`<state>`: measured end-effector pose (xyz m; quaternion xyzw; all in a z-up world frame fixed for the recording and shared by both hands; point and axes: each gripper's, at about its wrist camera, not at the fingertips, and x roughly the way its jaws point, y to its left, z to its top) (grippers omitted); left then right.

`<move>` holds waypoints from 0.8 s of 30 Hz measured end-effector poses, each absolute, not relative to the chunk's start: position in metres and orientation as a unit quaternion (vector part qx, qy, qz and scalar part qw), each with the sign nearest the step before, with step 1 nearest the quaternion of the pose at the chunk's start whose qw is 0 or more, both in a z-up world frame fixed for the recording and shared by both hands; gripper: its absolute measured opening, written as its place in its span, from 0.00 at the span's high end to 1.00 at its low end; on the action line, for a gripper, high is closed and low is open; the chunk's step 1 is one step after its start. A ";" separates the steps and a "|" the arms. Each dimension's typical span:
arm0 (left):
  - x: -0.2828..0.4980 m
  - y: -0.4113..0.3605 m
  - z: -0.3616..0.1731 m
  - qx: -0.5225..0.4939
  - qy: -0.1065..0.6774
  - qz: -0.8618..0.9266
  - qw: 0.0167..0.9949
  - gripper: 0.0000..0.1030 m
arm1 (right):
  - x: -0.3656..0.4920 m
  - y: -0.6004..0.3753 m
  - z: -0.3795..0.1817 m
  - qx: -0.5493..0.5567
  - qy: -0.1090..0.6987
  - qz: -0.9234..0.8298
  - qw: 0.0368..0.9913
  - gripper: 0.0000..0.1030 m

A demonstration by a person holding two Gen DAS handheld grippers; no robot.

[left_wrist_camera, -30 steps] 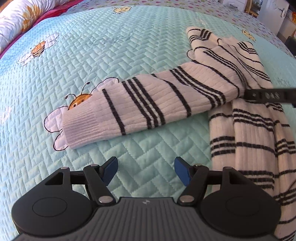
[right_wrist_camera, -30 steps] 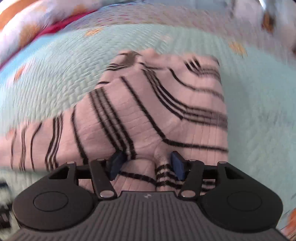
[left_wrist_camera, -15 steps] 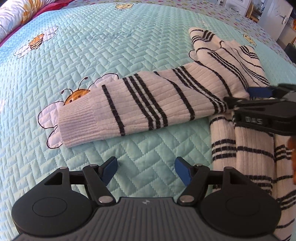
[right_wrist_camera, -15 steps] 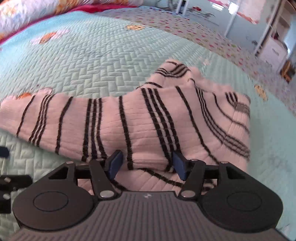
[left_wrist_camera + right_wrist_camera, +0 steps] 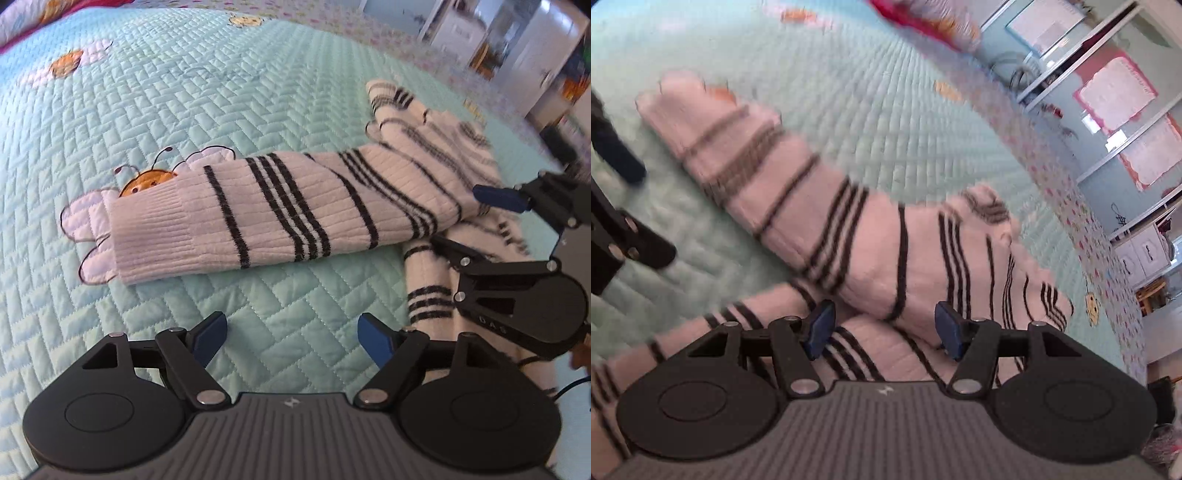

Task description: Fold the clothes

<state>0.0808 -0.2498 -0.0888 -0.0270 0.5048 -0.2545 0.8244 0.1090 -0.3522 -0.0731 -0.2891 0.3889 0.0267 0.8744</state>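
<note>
Sweater (image 5: 295,210), white with black stripes, lies on the quilted aqua bedspread (image 5: 184,96). One sleeve (image 5: 207,225) stretches out from the sweater body, its ribbed cuff partly covering a bee motif (image 5: 147,181) stitched into the bedspread. Left gripper (image 5: 293,338) hovers near the sleeve over bare quilt, jaws opening, nothing between them. Right gripper (image 5: 882,328) sits over the sweater body beside the sleeve's base, jaws spread, pads not pressing the knit. Right wrist view is blurred.
</note>
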 end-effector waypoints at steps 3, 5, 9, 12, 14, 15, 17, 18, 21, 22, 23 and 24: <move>0.084 -0.227 -0.088 -0.074 0.507 -0.264 0.817 0.22 | 0.101 -0.335 -0.064 -0.315 0.355 0.064 0.878 0.41; 0.088 -0.219 -0.086 -0.090 0.510 -0.260 0.815 0.22 | 0.096 -0.320 -0.069 -0.363 0.333 0.085 0.866 0.41; 0.094 -0.205 -0.081 -0.118 0.511 -0.257 0.812 0.22 | 0.100 -0.291 -0.083 -0.426 0.319 0.127 0.837 0.41; 0.096 -0.191 -0.077 -0.140 0.505 -0.249 0.814 0.22 | 0.087 -0.268 -0.091 -0.493 0.286 0.150 0.808 0.41; 0.099 -0.186 -0.075 -0.145 0.504 -0.239 0.817 0.22 | 0.077 -0.259 -0.094 -0.513 0.269 0.162 0.799 0.41; 0.101 -0.184 -0.074 -0.147 0.503 -0.234 0.819 0.22 | 0.075 -0.255 -0.093 -0.513 0.266 0.166 0.799 0.41; 0.103 -0.179 -0.073 -0.152 0.500 -0.221 0.824 0.22 | 0.078 -0.250 -0.094 -0.507 0.261 0.174 0.803 0.41; 0.105 -0.176 -0.073 -0.154 0.499 -0.213 0.826 0.22 | 0.081 -0.247 -0.096 -0.505 0.259 0.177 0.804 0.42; 0.112 -0.166 -0.072 -0.160 0.497 -0.183 0.833 0.22 | 0.085 -0.233 -0.103 -0.521 0.241 0.189 0.797 0.44; 0.113 -0.163 -0.072 -0.162 0.496 -0.174 0.835 0.22 | 0.087 -0.225 -0.106 -0.531 0.234 0.192 0.791 0.47; 0.115 -0.160 -0.072 -0.165 0.496 -0.166 0.836 0.22 | 0.089 -0.217 -0.110 -0.539 0.227 0.196 0.787 0.50; 0.117 -0.158 -0.073 -0.169 0.497 -0.159 0.836 0.22 | 0.089 -0.212 -0.112 -0.544 0.221 0.199 0.785 0.52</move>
